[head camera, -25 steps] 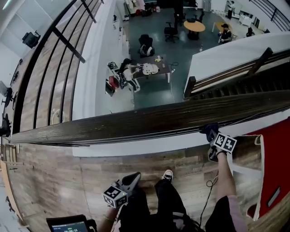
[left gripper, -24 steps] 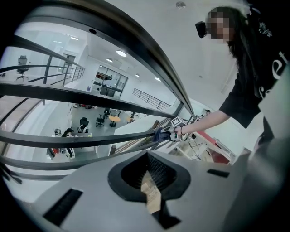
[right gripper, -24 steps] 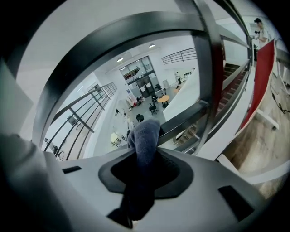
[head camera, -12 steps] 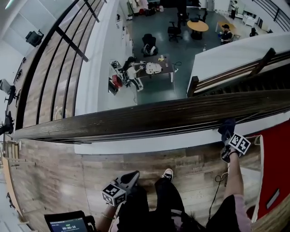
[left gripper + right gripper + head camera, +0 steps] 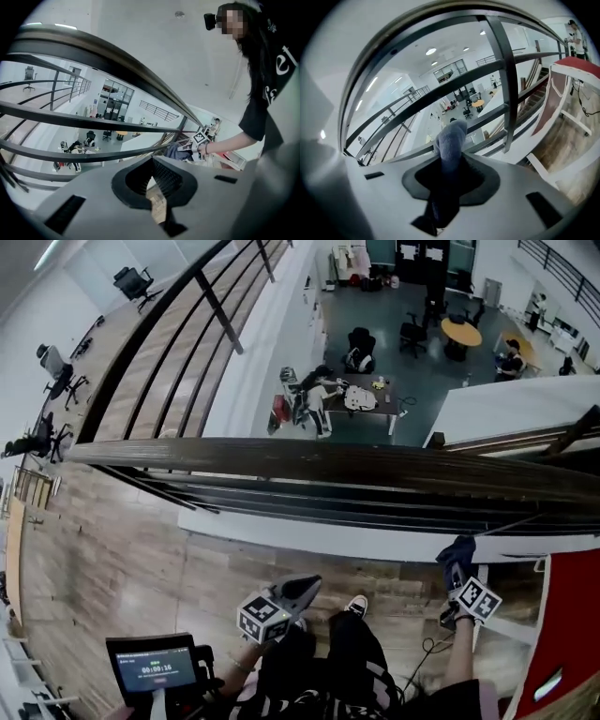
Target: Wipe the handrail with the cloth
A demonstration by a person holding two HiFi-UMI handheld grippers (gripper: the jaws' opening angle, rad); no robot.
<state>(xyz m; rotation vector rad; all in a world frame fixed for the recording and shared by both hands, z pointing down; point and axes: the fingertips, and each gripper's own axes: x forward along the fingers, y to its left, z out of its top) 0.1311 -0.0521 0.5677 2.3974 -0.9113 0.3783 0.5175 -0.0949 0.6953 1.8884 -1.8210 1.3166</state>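
The dark wooden handrail (image 5: pixel 328 465) crosses the head view from left to right, with black bars under it. My right gripper (image 5: pixel 457 568) sits below it at the right, shut on a blue-grey cloth (image 5: pixel 457 549) that stands clear of the rail. In the right gripper view the cloth (image 5: pixel 451 136) sticks up from the jaws of the right gripper (image 5: pixel 450 157), and the handrail (image 5: pixel 379 49) arcs overhead. My left gripper (image 5: pixel 307 586) hangs low by my legs, shut and holding nothing. Its own view shows the left gripper (image 5: pixel 151 161), the handrail (image 5: pixel 117 65) and the cloth (image 5: pixel 174 151).
Beyond the rail is an open drop to a lower floor with desks and chairs (image 5: pixel 361 395). A red panel (image 5: pixel 572 615) on a white frame stands at the right. A screen device (image 5: pixel 155 667) is at the lower left. A cable (image 5: pixel 429 650) lies on the wood floor.
The right gripper slid the cloth rightwards along the rail's near edge, then dropped below it. The head view has swung left. The left gripper has stayed low.
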